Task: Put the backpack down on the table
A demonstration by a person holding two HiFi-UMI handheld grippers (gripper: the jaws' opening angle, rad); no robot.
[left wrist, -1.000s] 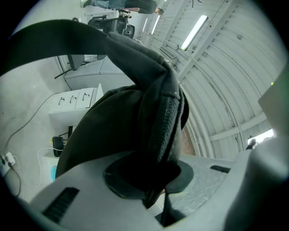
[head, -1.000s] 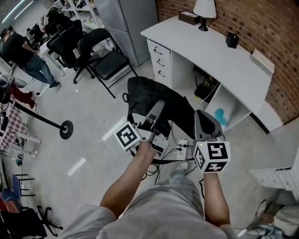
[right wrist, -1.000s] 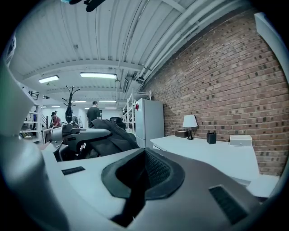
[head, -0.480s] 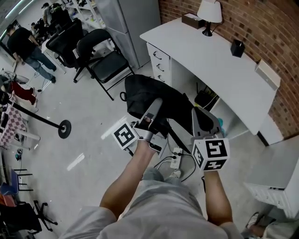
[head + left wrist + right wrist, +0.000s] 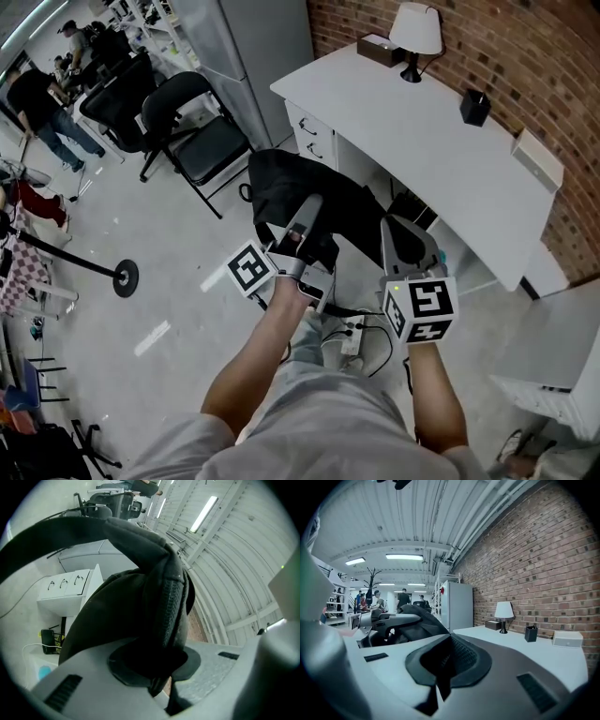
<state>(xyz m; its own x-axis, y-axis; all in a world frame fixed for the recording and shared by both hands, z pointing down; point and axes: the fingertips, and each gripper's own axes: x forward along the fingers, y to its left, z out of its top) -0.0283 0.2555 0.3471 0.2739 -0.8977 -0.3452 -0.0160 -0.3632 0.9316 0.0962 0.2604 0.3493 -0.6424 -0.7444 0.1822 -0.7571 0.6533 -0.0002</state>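
1. Since a second ago we've walked up closer to the table [image 5: 441, 150]. The backpack [image 5: 291, 192] came along with both grippers, so it now hangs right in front of the drawers [image 5: 314, 141].
2. Head view: the black backpack is off the floor and not on the tabletop yet. Its long axis runs roughly along the table's front edge, and we can't tell which end is the top. The left gripper [image 5: 312, 208] is on its near side, the right gripper [image 5: 401, 236] at its right end. A folding chair [image 5: 202, 131] stands off to the left, with a power strip [image 5: 352, 333] on the floor below our hands. A lamp [image 5: 415, 33], brown box [image 5: 380, 49], pen holder [image 5: 473, 106] and white box [image 5: 536, 157] line the wall side.
3. Left gripper view: the jaws are clamped narrow on a padded strap [image 5: 171, 606] of the backpack, and the bag bulges behind.
4. Right gripper view: the jaws are pinched on the backpack's black mesh, with the table stretching ahead on the right.
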